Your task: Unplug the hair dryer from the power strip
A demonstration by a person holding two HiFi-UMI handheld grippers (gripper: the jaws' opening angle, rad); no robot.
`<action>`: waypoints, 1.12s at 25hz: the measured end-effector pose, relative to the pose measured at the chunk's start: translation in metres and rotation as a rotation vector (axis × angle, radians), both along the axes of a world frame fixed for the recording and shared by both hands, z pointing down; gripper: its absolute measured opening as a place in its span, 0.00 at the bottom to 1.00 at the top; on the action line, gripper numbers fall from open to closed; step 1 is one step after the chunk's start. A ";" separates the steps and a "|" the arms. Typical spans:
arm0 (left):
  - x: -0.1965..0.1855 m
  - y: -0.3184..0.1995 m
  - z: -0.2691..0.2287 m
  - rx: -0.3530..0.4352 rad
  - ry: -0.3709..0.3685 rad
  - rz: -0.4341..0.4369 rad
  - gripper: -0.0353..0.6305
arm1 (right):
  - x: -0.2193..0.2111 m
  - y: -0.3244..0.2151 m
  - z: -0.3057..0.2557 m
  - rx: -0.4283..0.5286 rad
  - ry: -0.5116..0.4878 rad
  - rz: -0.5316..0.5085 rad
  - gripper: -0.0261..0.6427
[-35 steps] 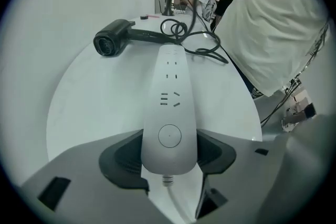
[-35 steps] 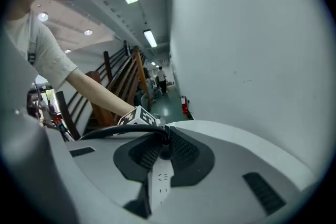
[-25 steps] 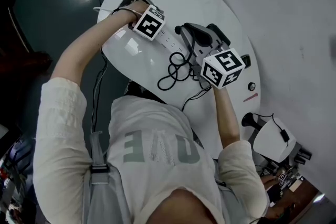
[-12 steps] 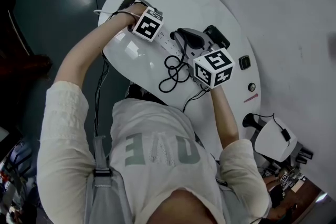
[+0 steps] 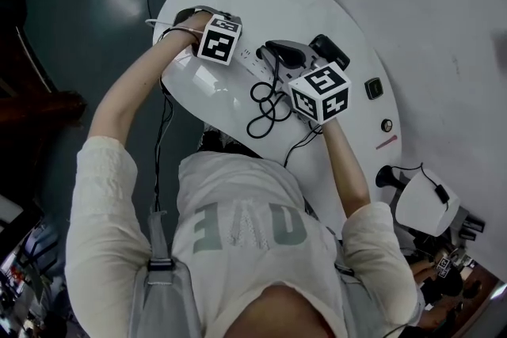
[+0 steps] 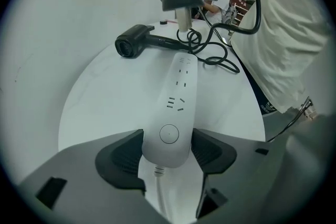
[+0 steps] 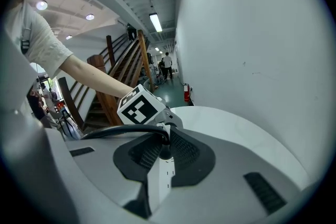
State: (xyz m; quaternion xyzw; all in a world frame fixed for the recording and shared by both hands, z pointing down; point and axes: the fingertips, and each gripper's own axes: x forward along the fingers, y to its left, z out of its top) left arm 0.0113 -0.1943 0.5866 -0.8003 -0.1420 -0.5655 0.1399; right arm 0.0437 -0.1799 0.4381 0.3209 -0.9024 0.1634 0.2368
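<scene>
Left gripper [image 6: 167,152]: your jaws are clamped on the cord end of the white power strip [image 6: 181,92], one pad pressed against each long side. The strip runs straight out ahead of these jaws across the white table [image 6: 105,97].

Right gripper [image 7: 164,153]: your jaws are nearly together, pinching the black plug [image 7: 165,148] between the pads. The plug meets the strip's top face directly below the jaws. Its black cord [image 7: 126,128] leaves to the left of the pads.

The black hair dryer [image 6: 134,44] lies on its side on the table. It is beyond the strip's far end, ahead and left of the left jaws, apart from both grippers.
</scene>
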 end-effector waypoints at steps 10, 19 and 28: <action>0.000 0.003 -0.019 0.008 0.155 -0.183 0.51 | 0.009 -0.014 0.017 0.058 0.166 0.040 0.12; 0.023 0.003 -0.068 0.008 0.407 -0.332 0.51 | 0.017 -0.027 0.051 0.053 0.255 0.068 0.12; 0.010 0.014 -0.116 -0.035 0.740 -0.652 0.51 | 0.029 -0.018 0.091 0.010 0.411 0.077 0.12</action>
